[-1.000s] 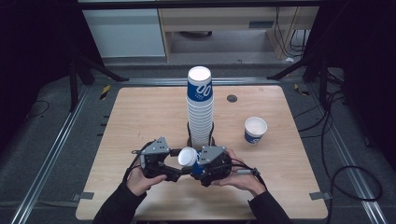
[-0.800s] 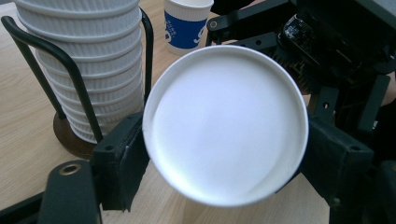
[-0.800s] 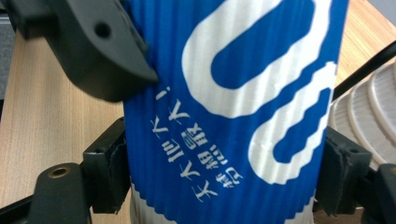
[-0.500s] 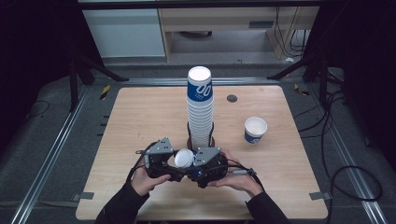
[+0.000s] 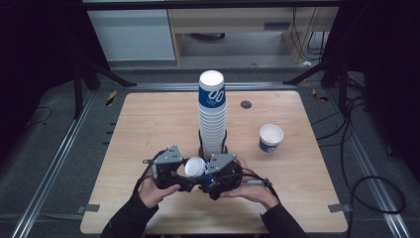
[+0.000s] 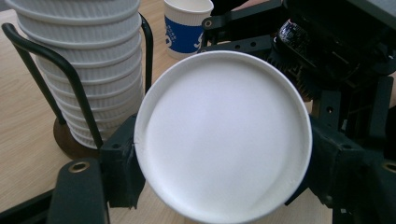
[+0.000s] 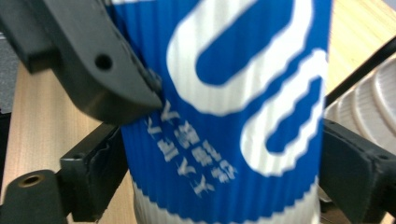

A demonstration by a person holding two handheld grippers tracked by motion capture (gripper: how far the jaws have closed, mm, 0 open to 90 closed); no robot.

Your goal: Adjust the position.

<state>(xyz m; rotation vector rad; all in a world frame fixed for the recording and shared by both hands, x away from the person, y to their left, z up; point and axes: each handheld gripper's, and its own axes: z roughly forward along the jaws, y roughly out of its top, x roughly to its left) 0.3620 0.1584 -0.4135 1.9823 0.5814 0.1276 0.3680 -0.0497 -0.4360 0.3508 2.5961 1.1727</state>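
Note:
A blue-and-white paper cup [image 5: 194, 167] lies on its side just above the table's front, held between both grippers. My left gripper [image 5: 183, 174] is shut on it near its white round end [image 6: 219, 140], with a jaw on each side of the rim. My right gripper [image 5: 208, 176] is shut across the cup's blue ribbed wall [image 7: 224, 140]; one of the left gripper's jaws presses on that wall at the upper left. The two grippers face each other, almost touching.
A tall stack of paper cups [image 5: 212, 114] stands in a black wire holder [image 6: 46, 70] just behind the grippers. A single upright cup [image 5: 271, 138] sits to the right. A small dark disc [image 5: 245, 104] lies on the table [image 5: 138, 129] farther back.
Both hands and the cup have drifted a little to the left, and the grippers have drawn slightly closer together. The stack and the single cup have not moved.

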